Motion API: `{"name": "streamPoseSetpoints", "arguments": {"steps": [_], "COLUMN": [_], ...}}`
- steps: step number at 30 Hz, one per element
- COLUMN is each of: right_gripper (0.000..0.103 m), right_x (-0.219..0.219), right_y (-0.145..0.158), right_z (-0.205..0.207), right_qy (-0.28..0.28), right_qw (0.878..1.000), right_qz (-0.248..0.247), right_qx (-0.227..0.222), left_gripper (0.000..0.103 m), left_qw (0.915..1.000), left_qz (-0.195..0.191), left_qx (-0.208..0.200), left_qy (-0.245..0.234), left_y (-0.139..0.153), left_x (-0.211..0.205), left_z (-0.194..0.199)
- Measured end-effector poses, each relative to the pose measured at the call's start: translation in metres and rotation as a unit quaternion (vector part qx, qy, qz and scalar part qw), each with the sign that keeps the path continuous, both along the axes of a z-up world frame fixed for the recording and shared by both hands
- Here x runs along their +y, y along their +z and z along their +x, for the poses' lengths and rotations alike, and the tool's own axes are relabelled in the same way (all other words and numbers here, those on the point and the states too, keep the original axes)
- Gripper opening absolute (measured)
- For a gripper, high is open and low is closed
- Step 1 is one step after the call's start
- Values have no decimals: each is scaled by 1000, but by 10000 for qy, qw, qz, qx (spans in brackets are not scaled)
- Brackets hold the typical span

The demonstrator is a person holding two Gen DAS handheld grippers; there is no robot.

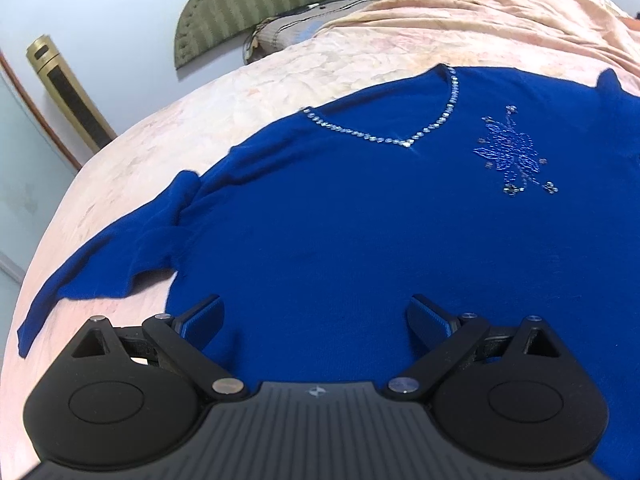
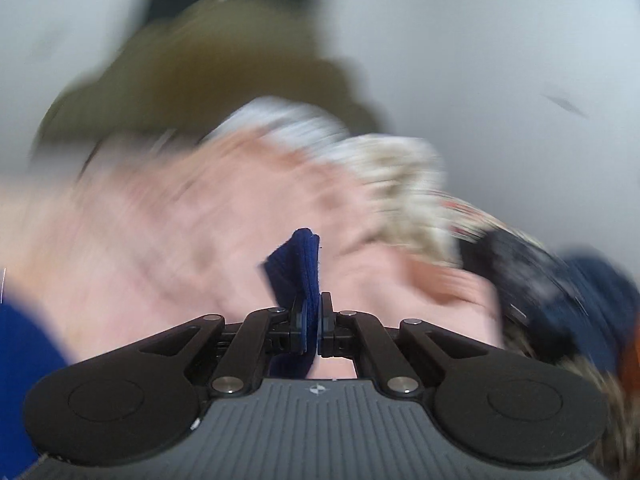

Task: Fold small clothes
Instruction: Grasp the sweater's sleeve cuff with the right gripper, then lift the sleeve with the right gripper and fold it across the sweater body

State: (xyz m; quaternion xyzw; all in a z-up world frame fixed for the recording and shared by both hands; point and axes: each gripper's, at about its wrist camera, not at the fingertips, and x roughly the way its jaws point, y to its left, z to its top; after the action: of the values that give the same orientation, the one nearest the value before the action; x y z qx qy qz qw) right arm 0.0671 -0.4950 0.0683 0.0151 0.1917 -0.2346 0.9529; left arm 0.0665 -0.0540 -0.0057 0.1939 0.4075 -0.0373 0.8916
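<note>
A royal-blue sweater (image 1: 360, 216) lies flat, front up, on a pink bedspread (image 1: 200, 112). It has a rhinestone V-neck (image 1: 408, 142) and a beaded flower (image 1: 510, 152) on the chest. One sleeve (image 1: 100, 264) stretches out to the left. My left gripper (image 1: 314, 320) is open and hovers over the sweater's lower body, holding nothing. My right gripper (image 2: 313, 320) is shut on a ribbed blue end of the sweater (image 2: 298, 268), which sticks up between the fingers. The right wrist view is heavily motion-blurred.
A green striped headboard (image 1: 248, 4) and pillows (image 1: 288, 32) stand at the far end of the bed. A gold tower appliance (image 1: 70, 92) stands by the wall at left. Rumpled bedding and clothes (image 2: 400, 176) lie past the right gripper.
</note>
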Motion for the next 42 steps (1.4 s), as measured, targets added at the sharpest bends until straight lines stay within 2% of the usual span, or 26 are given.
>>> {"name": "streamPoseSetpoints", "arguments": {"steps": [1, 3, 6, 11, 15, 17, 18, 19, 20, 22, 27, 28, 30, 32, 37, 40, 42], "right_gripper": [4, 4, 5, 5, 7, 11, 17, 18, 18, 25, 24, 11, 10, 10, 10, 10, 10], "right_x": [-15, -41, -62, -70, -77, -80, -77, -79, -79, -80, -86, -86, -83, -78, -58, -32, 2], "right_y": [8, 18, 14, -31, -69, -82, -84, -88, -89, -93, -97, -97, -92, -80, -30, -8, 5], "right_z": [-18, -57, -101, -145, -155, -158, -161, -163, -164, -165, -168, -169, -173, -174, -180, -162, -141], "right_qy": [-272, -838, -1389, -1912, -2226, -2282, -2321, -2395, -2422, -2406, -2403, -2414, -2491, -2454, -2412, -2436, -2002], "right_qw": [9985, 9878, 9717, 9497, 9315, 9195, 9150, 9099, 9065, 9013, 8888, 8862, 8857, 8913, 9064, 9277, 9488], "right_qz": [308, 871, 1344, 2108, 2662, 3009, 3112, 3197, 3259, 3387, 3614, 3650, 3588, 3417, 2623, 2038, 1665], "right_qx": [-349, -978, -1358, -1310, -1092, -1090, -1100, -1120, -1154, -1226, -1473, -1522, -1571, -1689, -2270, -1960, -1790], "left_gripper": [99, 99, 99, 99, 99, 99, 99, 99, 99, 99, 99, 99, 99, 99, 99, 99, 99], "left_qw": [10000, 9999, 9997, 9999, 9997, 9996, 9995, 9995, 9995, 9995, 9997, 9997, 9996, 9995, 9988, 9984, 9981], "left_qz": [-30, -64, -116, -67, -13, -41, -46, -43, -35, -22, -21, -16, -17, -50, -153, -254, -295], "left_qx": [3, 13, 27, -72, -118, -117, -122, -126, -126, -111, -102, -101, -107, -145, -114, -3, 21], "left_qy": [46, 118, 190, 142, 215, 266, 281, 292, 301, 303, 236, 230, 244, 281, 440, 498, 542], "left_y": [1, 1, 3, 8, 10, 12, 12, 13, 13, 12, 12, 12, 13, 15, 14, 10, 9], "left_x": [4, 9, 14, 18, 23, 26, 27, 28, 28, 27, 24, 25, 27, 31, 48, 60, 69], "left_z": [0, 0, -2, -13, -17, -18, -18, -19, -19, -20, -22, -22, -21, -21, -14, -11, -10]}}
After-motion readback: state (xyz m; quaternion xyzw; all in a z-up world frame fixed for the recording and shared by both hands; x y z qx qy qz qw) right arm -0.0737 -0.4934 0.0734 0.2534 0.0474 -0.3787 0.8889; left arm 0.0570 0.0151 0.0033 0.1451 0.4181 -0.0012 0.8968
